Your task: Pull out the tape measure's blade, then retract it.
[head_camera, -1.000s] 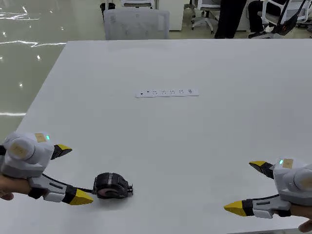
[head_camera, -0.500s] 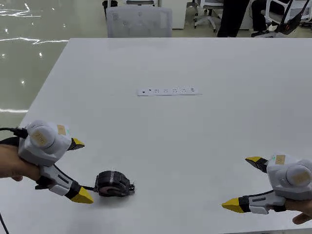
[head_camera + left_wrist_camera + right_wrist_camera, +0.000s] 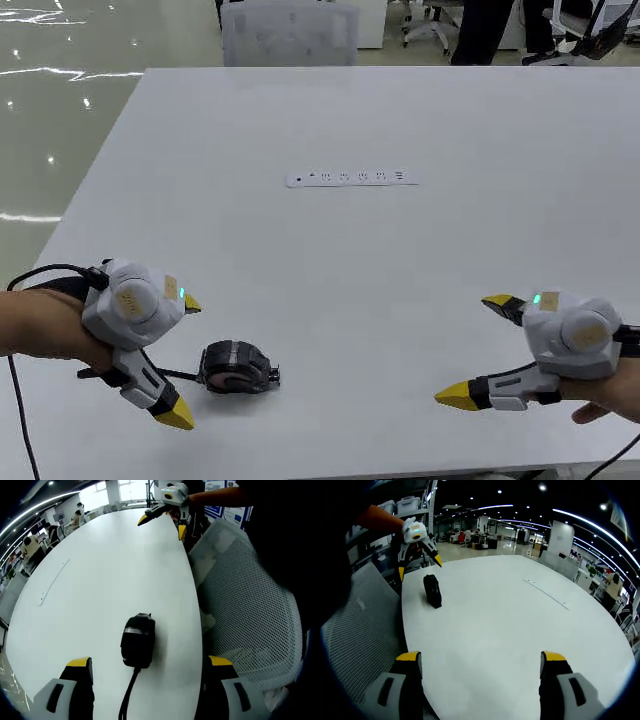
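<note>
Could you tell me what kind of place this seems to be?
Most likely an open-plan office or lab: a large white table with a power strip, a mesh office chair and a glossy floor.

The left tool (image 3: 184,360) and the right tool (image 3: 473,348) are each showing a rounded white housing bearing a tan sticker, with a small green light glowing and black jaws ending in yellow tips. A black cable (image 3: 50,267) is trailing from the left tool's rear.
</note>
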Available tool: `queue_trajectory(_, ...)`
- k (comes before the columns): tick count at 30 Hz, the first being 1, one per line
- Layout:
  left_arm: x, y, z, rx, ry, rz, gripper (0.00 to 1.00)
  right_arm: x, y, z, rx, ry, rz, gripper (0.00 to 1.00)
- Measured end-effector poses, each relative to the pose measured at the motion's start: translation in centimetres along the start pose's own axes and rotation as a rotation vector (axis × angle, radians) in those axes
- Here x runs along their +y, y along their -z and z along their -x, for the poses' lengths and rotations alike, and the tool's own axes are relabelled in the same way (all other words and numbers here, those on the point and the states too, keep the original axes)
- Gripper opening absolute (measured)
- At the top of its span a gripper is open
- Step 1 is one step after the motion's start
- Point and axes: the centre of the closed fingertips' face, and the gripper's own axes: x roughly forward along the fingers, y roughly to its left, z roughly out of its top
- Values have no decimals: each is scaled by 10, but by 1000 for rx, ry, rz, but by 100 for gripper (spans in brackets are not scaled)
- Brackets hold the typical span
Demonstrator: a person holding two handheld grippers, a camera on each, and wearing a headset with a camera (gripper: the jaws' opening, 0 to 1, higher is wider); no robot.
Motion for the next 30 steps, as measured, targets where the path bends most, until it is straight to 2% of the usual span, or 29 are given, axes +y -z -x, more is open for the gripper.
queue_trajectory(1, -2, -3, -2, -2, 20, 4, 81, 1, -3, -3, 2, -8, 12, 100)
queue_trajectory(2, -1, -5, -2, -6, 17, 6, 78, 1, -6, -5, 2, -14, 18, 100)
queue_trajectory(6, 8, -14, -6, -32, 5, 33, 74, 7, -16, -14, 7, -50, 59, 99)
queue_trajectory(8, 10, -15, -9, -29, 3, 32, 67, 11, -19, -17, 7, -67, 70, 99)
queue_trajectory(11, 13, -18, -15, -30, -2, 31, 62, 20, -25, -25, 12, -109, 94, 99)
queue_trajectory(14, 15, -18, -21, -16, -7, 21, 60, 30, -34, -31, 8, -155, 112, 98)
queue_trajectory(16, 16, -18, -25, -7, -8, 18, 57, 34, -43, -35, -15, -187, 100, 97)
queue_trajectory(17, 16, -18, -26, -2, -6, 14, 56, 37, -48, -36, -24, -205, 108, 96)
queue_trajectory(19, 16, -19, -30, 4, -3, -11, 56, 45, -60, -36, -52, -245, 178, 94)
queue_trajectory(20, 16, -19, -31, 13, -1, -20, 55, 47, -62, -35, -43, -253, 169, 95)
queue_trajectory(21, 16, -18, -33, 20, 1, -29, 53, 50, -68, -36, -57, -270, 167, 94)
queue_trajectory(24, 18, -17, -38, 34, -4, -45, 46, 47, -75, -39, -63, -258, 216, 92)
queue_trajectory(26, 20, -16, -42, 40, -4, -51, 43, 46, -77, -43, -68, -257, 207, 90)
queue_trajectory(28, 21, -12, -44, 68, 3, -68, 32, 47, -79, -47, -70, -252, 209, 90)
queue_trajectory(29, 22, -12, -45, 69, -3, -58, 31, 48, -79, -51, -72, -250, 198, 90)
queue_trajectory(30, 19, -12, -45, 72, 13, -57, 31, 50, -79, -53, -72, -253, 193, 90)
